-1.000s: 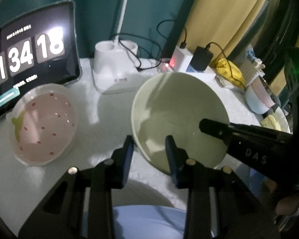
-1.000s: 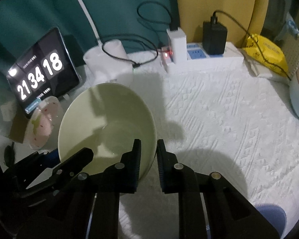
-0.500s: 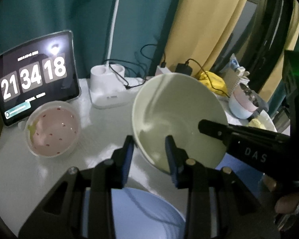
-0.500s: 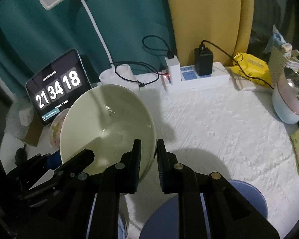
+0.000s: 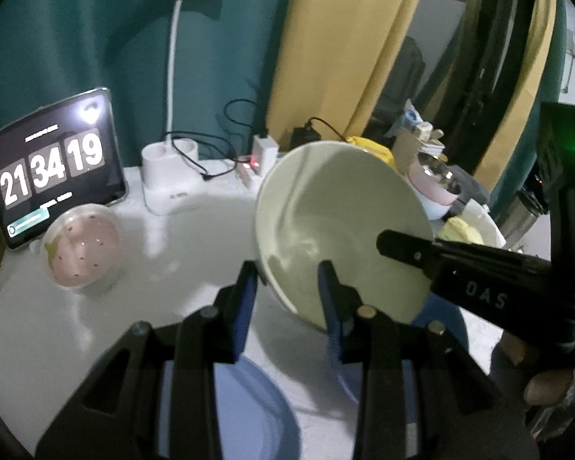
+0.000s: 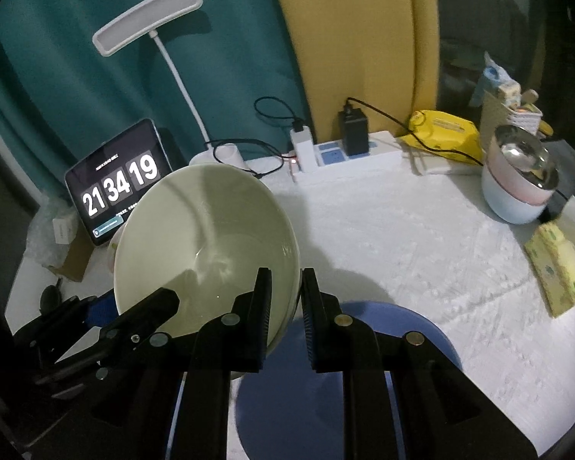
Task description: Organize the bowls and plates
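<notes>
A pale green bowl [image 5: 337, 222] is held tilted in the air above the table, with both grippers on its rim. My left gripper [image 5: 287, 287] is shut on its near left rim. My right gripper [image 6: 283, 299] is shut on its right rim; its finger also shows in the left wrist view [image 5: 460, 264]. The bowl also shows in the right wrist view [image 6: 207, 241]. A blue plate [image 6: 364, 375] lies on the table under the grippers. A pink speckled bowl [image 5: 82, 247] sits at the left in front of a tablet.
A tablet clock [image 5: 53, 165], a white desk lamp [image 5: 172, 88], a power strip with chargers [image 6: 345, 153], a yellow packet [image 6: 444, 130], a stack of pink and blue bowls [image 6: 517, 188] and a yellow sponge [image 6: 556, 264] stand around the white-clothed table [image 6: 402, 237].
Both grippers have lifted the green bowl up and back from the table. The blue plate has come into view beneath them. The clock went from 18 to 19.
</notes>
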Demonstrator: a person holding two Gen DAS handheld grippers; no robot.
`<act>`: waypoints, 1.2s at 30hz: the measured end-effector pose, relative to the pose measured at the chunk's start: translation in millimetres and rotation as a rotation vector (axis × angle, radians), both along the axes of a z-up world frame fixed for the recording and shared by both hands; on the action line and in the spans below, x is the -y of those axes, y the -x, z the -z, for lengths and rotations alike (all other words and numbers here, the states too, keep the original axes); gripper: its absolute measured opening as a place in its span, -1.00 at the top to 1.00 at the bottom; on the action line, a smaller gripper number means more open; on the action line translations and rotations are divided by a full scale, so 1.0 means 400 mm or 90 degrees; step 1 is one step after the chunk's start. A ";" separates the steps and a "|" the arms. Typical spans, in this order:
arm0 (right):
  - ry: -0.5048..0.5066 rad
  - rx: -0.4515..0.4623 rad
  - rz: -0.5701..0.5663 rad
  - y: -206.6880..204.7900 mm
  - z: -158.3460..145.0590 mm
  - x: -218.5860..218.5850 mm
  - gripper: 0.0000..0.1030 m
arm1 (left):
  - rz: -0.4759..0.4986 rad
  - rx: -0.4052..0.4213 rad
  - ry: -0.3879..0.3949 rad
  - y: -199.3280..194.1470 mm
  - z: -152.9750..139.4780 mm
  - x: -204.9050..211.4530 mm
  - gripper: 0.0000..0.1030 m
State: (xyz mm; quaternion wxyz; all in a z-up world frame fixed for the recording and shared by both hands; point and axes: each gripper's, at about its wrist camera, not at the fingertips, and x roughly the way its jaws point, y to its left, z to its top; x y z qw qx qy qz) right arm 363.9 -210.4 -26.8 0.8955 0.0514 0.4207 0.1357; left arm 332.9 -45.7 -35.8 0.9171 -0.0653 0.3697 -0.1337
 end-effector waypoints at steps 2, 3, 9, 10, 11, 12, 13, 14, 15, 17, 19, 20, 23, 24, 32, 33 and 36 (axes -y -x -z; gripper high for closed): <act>-0.001 -0.001 0.004 0.012 0.003 0.017 0.67 | 0.006 -0.001 -0.001 0.010 0.001 0.018 0.35; -0.002 -0.001 0.007 0.019 0.004 0.028 0.67 | 0.012 -0.003 -0.001 0.016 0.003 0.031 0.35; 0.000 -0.014 0.021 0.058 0.031 0.095 0.67 | 0.037 -0.019 -0.005 0.043 0.027 0.098 0.35; 0.003 -0.019 0.024 0.064 0.040 0.106 0.67 | 0.040 -0.023 -0.007 0.046 0.036 0.109 0.35; 0.006 -0.026 0.026 0.070 0.052 0.116 0.67 | 0.042 -0.028 -0.009 0.047 0.044 0.117 0.35; 0.007 -0.032 0.028 0.073 0.062 0.123 0.67 | 0.046 -0.035 -0.011 0.049 0.056 0.129 0.35; 0.009 -0.040 0.030 0.077 0.075 0.133 0.67 | 0.048 -0.041 -0.014 0.051 0.065 0.137 0.35; 0.010 -0.048 0.032 0.080 0.089 0.143 0.67 | 0.051 -0.047 -0.017 0.053 0.077 0.146 0.35; 0.009 -0.054 0.033 0.081 0.099 0.151 0.67 | 0.054 -0.054 -0.019 0.055 0.089 0.154 0.35; 0.010 -0.067 0.035 0.086 0.124 0.166 0.67 | 0.057 -0.066 -0.022 0.058 0.107 0.166 0.35; 0.009 -0.081 0.037 0.086 0.143 0.176 0.67 | 0.060 -0.077 -0.026 0.061 0.123 0.174 0.35; 0.010 -0.086 0.037 0.087 0.152 0.180 0.67 | 0.061 -0.080 -0.028 0.062 0.129 0.178 0.35; 0.017 -0.093 0.038 0.087 0.168 0.183 0.67 | 0.061 -0.074 -0.039 0.064 0.135 0.188 0.35; 0.024 -0.092 0.038 0.087 0.169 0.180 0.67 | 0.061 -0.074 -0.041 0.065 0.135 0.189 0.35; 0.086 -0.082 0.053 0.078 0.171 0.161 0.63 | 0.073 -0.076 -0.034 0.064 0.133 0.188 0.32; 0.090 -0.075 0.051 0.079 0.167 0.158 0.57 | 0.072 -0.080 -0.034 0.063 0.132 0.186 0.32; 0.094 -0.064 0.046 0.081 0.158 0.161 0.38 | 0.062 -0.071 -0.038 0.064 0.123 0.176 0.32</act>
